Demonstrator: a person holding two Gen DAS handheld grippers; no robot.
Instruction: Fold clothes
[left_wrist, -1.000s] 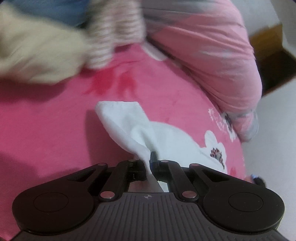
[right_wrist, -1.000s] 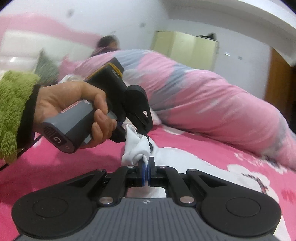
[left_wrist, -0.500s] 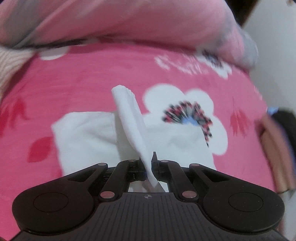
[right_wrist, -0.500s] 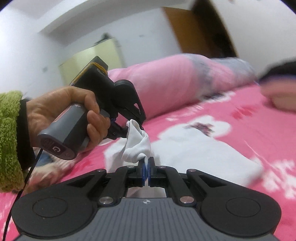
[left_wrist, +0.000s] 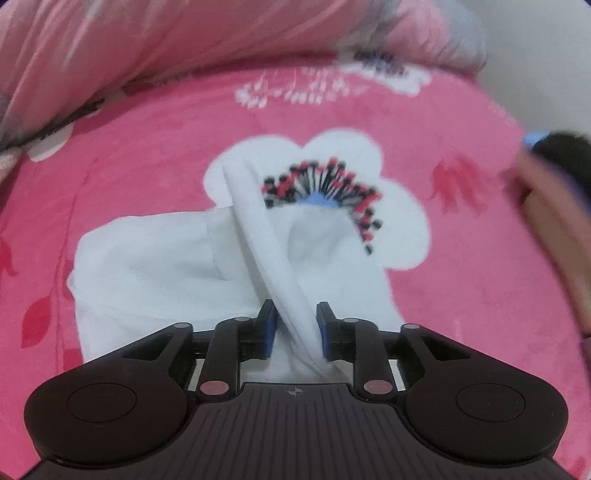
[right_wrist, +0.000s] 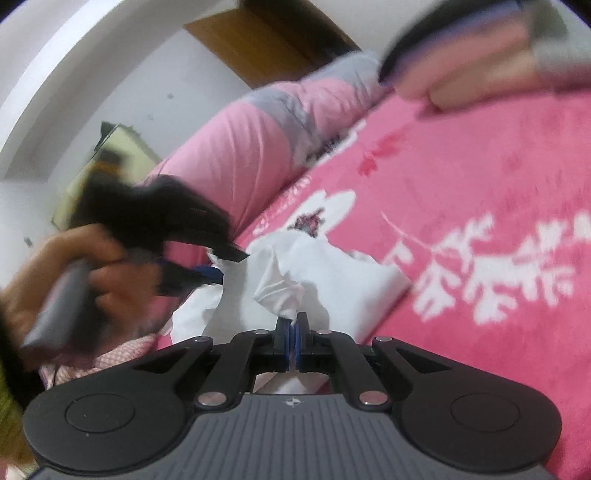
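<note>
A white garment (left_wrist: 155, 266) lies on the pink flowered bedspread (left_wrist: 461, 280). In the left wrist view my left gripper (left_wrist: 294, 325) has its jaws parted, with a raised fold of the white cloth passing loosely between them. In the right wrist view my right gripper (right_wrist: 293, 332) is shut on a bunched corner of the white garment (right_wrist: 332, 269). The left gripper (right_wrist: 218, 266) shows blurred there, held in a hand at the left, with its jaws apart beside the cloth.
A rolled pink and grey quilt (left_wrist: 184, 40) lies along the far side of the bed and shows in the right wrist view (right_wrist: 236, 147). A blurred hand or arm (left_wrist: 554, 206) is at the right. A pink striped garment (right_wrist: 122, 354) lies under the left hand.
My left gripper's jaws have opened around the white fold that they pinched before. The right gripper stays shut on the cloth and has swung, so its view tilts.
</note>
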